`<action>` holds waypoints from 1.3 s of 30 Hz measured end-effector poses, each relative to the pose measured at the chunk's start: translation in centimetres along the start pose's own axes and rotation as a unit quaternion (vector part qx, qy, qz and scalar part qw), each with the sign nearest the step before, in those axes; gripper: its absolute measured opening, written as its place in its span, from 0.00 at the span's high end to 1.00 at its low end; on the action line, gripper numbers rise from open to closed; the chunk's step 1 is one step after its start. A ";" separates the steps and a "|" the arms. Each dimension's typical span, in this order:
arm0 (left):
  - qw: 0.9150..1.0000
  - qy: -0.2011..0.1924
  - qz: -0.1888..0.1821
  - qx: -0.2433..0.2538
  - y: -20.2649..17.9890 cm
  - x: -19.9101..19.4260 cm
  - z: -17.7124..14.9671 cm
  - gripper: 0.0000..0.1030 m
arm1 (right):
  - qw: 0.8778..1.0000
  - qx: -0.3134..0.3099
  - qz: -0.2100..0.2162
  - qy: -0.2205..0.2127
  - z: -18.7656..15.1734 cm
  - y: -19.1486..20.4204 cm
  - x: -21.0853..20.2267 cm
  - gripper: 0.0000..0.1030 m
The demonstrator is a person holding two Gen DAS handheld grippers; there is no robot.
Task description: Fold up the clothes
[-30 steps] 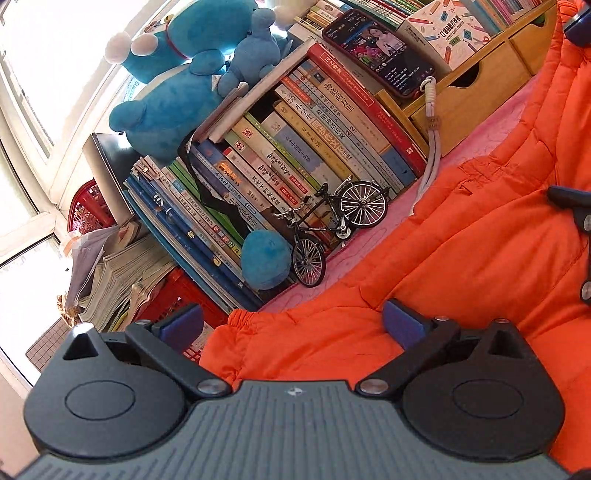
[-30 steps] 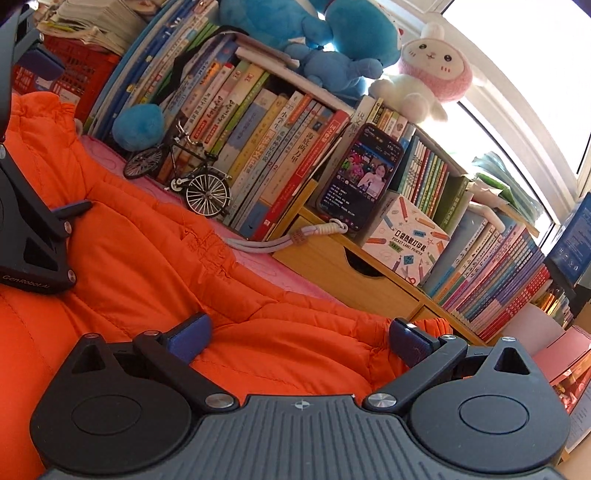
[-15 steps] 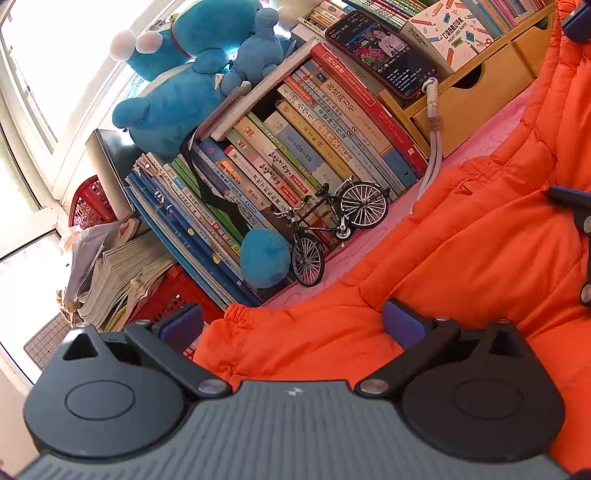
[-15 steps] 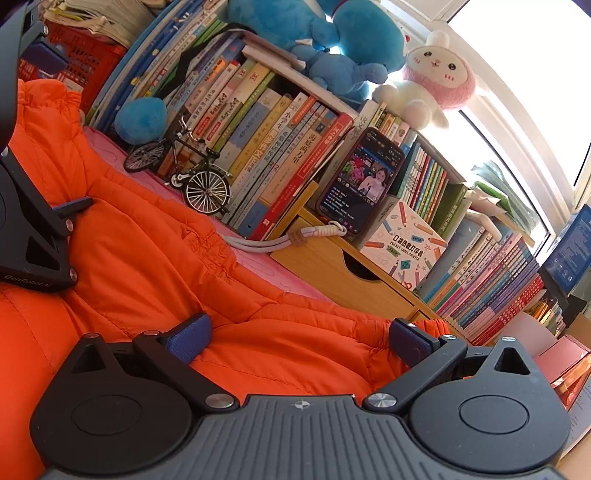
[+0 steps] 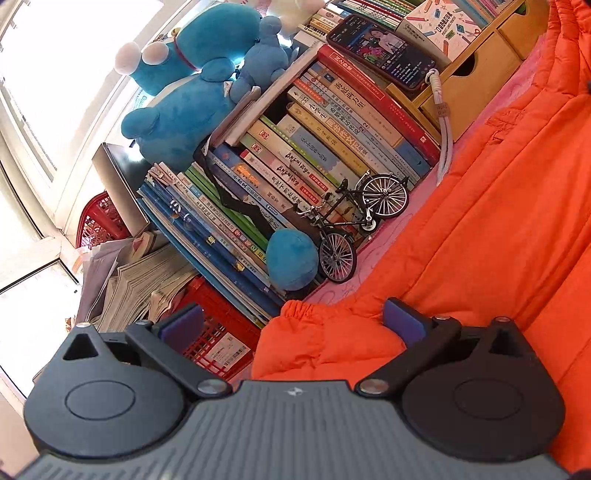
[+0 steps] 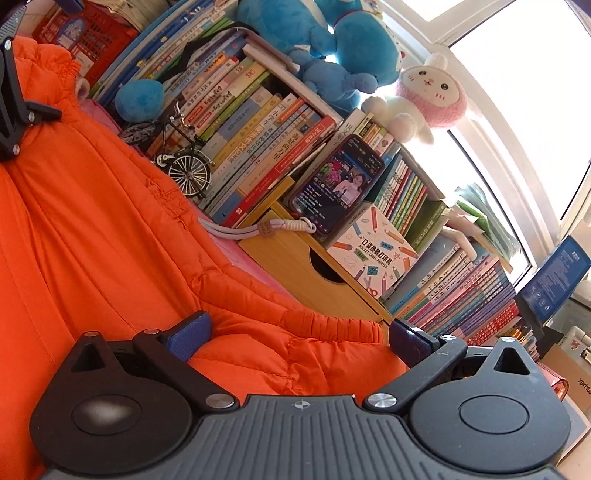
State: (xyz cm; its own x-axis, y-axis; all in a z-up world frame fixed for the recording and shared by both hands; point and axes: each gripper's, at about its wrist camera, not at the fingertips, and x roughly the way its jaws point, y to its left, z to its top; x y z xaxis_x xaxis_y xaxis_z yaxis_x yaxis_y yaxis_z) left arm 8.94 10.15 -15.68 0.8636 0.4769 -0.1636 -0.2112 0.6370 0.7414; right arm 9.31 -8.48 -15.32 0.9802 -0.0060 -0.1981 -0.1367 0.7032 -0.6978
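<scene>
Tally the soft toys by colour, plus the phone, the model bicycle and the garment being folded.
Blue plush toys: 2
Pink-and-white plush rabbit: 1
Loose blue plush ball: 1
Phone: 1
Model bicycle: 1
Orange padded jacket: 1
Total: 7

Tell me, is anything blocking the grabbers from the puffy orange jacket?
Nothing visible. The left hand-held gripper and right hand-held gripper, both open, each straddle an elastic cuff of the puffy orange jacket.
</scene>
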 end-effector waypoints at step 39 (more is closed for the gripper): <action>0.989 0.059 -0.101 -0.087 4.8 2.9 -4.5 0.00 | 0.993 -0.049 -0.066 -0.084 8.8 0.0 -3.1 0.00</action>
State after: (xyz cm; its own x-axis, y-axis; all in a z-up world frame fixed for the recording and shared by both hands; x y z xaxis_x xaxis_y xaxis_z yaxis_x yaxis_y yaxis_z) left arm 8.38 17.31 -15.46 0.8390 0.3896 -0.3798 -0.1237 0.8163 0.5642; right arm 7.51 -2.23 -8.68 0.9995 0.0308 0.0104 -0.0114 0.6313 -0.7754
